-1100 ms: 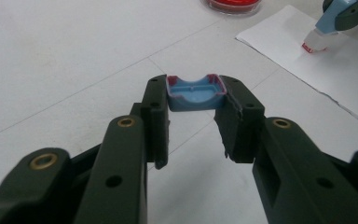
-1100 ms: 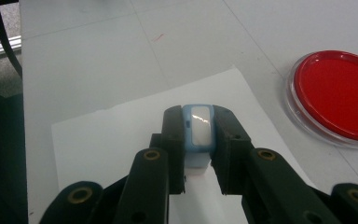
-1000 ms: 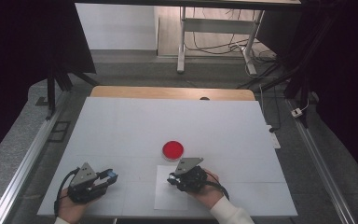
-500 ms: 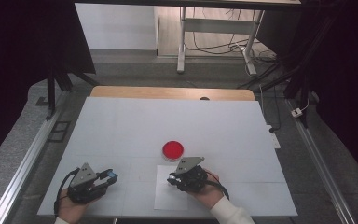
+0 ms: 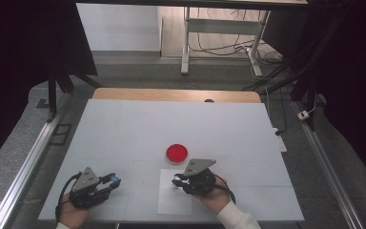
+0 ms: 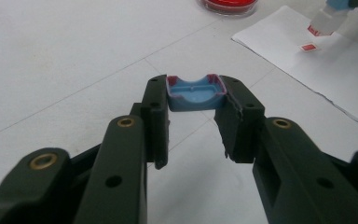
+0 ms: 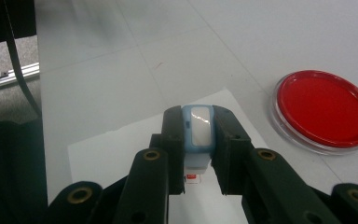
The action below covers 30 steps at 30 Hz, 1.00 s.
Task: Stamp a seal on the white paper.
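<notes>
Standing upright, the stamp [image 7: 199, 135] points down at the paper [image 7: 121, 154].

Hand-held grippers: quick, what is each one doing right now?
Left hand-held gripper: closed on a blue cap.
Right hand-held gripper: closed on a small blue stamp over the white paper.

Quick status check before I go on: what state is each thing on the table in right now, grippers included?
Left gripper: shut on blue cap, hollow side up.
Right gripper: shut on blue stamp, pointing down at paper.
White paper: flat, one small red mark.
Red dish: closed, beside paper, untouched.
</notes>
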### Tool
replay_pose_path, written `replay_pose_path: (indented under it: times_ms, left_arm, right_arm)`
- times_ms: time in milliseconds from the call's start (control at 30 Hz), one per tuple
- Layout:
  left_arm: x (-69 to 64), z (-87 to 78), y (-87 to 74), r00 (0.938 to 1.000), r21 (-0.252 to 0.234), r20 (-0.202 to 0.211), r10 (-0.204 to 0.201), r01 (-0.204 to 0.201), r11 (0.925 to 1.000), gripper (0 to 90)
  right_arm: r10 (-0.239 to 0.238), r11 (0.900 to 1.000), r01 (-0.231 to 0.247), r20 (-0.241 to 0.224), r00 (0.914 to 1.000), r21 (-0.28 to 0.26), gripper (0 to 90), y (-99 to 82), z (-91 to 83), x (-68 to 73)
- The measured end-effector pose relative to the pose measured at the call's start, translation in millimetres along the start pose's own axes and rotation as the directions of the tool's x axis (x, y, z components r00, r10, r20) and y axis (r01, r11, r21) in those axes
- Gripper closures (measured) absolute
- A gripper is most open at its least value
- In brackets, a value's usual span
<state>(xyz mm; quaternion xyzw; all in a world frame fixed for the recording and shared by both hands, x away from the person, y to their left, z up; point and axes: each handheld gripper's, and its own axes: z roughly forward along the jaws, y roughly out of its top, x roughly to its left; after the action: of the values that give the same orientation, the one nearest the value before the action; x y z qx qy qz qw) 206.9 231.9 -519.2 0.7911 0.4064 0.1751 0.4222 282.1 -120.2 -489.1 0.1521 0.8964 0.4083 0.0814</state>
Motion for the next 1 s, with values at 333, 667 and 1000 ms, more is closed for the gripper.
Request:
replay_pose_path:
  times_ms: [333, 667, 1000]
  left_arm:
    - [-0.2, -0.1, 0.0, 1.0000, -0.001, 0.004, 0.001, -0.001, 1.0000, 64.7]
    - [-0.5, -0.3, 0.0, 1.0000, -0.003, 0.003, 0.000, 0.000, 1.0000, 64.7]
    - [-0.1, 0.4, -0.2, 1.0000, 0.000, 0.001, -0.001, 0.001, 1.0000, 64.8]
  right_arm:
    - [0.048, 0.9977, -0.047, 0.010, 0.9988, -0.048, 75.0, -3.1, -10.2, -3.3]
    - [0.101, 0.9890, -0.096, 0.040, 0.9941, -0.113, 75.0, -6.4, -23.8, -7.1]
    - [0.189, 0.9636, -0.167, 0.094, 0.9774, -0.209, 75.0, -16.1, -46.9, -21.0]
